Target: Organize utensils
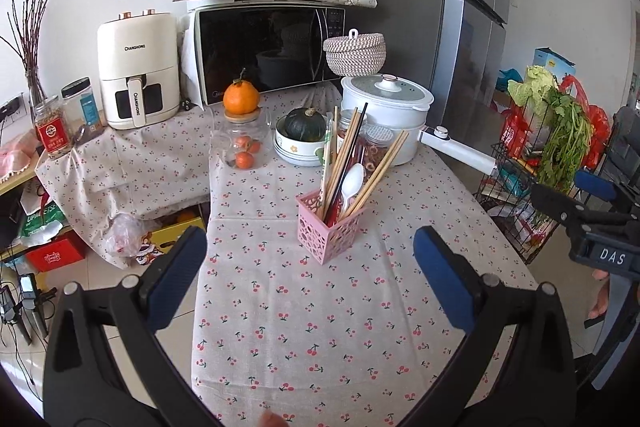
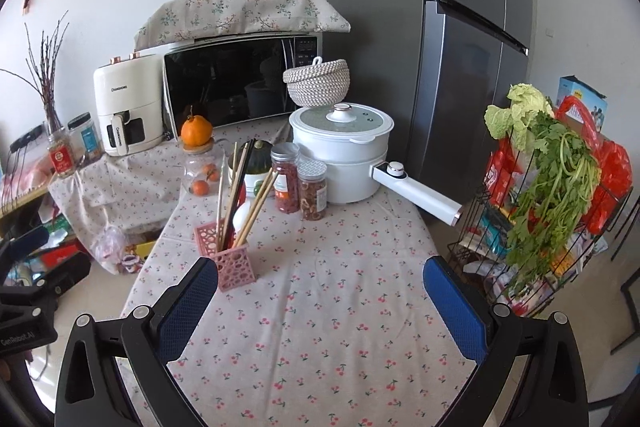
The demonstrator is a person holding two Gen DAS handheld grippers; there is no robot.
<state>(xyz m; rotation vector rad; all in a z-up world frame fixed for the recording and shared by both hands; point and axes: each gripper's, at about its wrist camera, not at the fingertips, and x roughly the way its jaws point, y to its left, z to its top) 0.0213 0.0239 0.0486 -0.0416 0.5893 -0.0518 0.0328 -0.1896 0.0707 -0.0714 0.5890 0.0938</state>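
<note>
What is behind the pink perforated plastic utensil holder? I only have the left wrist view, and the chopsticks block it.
Observer: The right wrist view shows two jars standing side by side behind the pink holder and apart from it: a clear jar of red pieces and a clear jar of dried rings.
Operator: Is the right gripper carrying anything? I see only its edge.
Observer: No. The right gripper is open. Its blue pads stand wide apart, with only the cherry-print tablecloth showing between them.
</note>
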